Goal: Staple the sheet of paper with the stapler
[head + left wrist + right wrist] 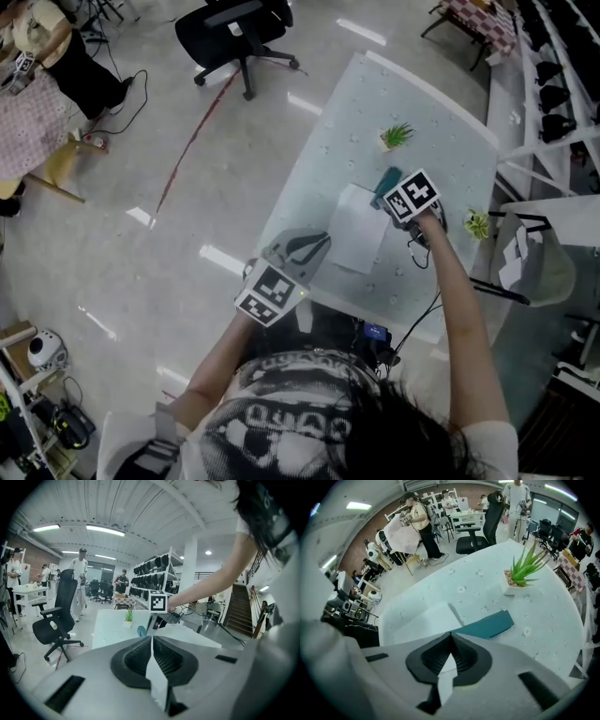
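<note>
While the right gripper [451, 634] points down with its fingers pressed together on nothing, the teal stapler [487, 624] lies crosswise just beyond their tips, at the corner of the sheet of paper [424, 620] on the worktop [548, 606], well apart from the equally closed left gripper [152, 638]

Left gripper [152, 638] near level, fingers [133, 658] together; right gripper [451, 634] pointing steeply down, fingers [435, 660] together.

sheet of paper [359, 242]: matt paper | stapler [386, 183]: smooth plastic | table [422, 131]: smooth, slightly glossy top
</note>
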The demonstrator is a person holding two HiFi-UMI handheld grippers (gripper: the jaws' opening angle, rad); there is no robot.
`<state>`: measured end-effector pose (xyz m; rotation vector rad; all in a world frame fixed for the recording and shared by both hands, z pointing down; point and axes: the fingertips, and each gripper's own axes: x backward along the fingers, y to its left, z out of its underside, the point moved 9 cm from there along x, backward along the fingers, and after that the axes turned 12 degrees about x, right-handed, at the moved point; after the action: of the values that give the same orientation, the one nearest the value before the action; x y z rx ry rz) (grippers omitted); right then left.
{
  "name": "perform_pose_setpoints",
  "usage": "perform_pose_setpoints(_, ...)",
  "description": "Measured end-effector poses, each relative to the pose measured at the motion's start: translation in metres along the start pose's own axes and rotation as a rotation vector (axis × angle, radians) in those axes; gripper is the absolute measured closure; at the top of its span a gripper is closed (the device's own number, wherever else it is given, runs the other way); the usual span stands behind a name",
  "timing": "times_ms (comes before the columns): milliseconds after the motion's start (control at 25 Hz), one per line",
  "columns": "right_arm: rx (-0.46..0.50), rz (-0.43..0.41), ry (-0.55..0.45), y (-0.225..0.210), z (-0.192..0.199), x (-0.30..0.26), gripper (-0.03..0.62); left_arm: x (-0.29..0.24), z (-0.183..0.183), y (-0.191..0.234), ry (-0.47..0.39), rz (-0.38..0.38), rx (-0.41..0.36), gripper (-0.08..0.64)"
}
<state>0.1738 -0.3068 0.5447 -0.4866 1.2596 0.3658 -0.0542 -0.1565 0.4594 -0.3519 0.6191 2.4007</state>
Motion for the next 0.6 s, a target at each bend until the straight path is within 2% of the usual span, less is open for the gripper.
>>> perform_pose_setpoints(200,-0.002,0.003,-0.006,0.001,-0.002,-0.001,0.588,-0.015,0.002,0.003,0.007,0.028,0.008,0.548)
perform_pose_setpoints(440,0.036,0.009,0.054,0.002,-0.007,-0.001,0.588,-0.034,0.004,-0.007,0.016,0.072,-0.001,0.548)
perform_pose_setpoints(600,0.032,-0.003,0.043,0.0,-0.004,-0.002,0.588,-0.042,0.004,-0.01,0.021,0.089,-0.01,0.548)
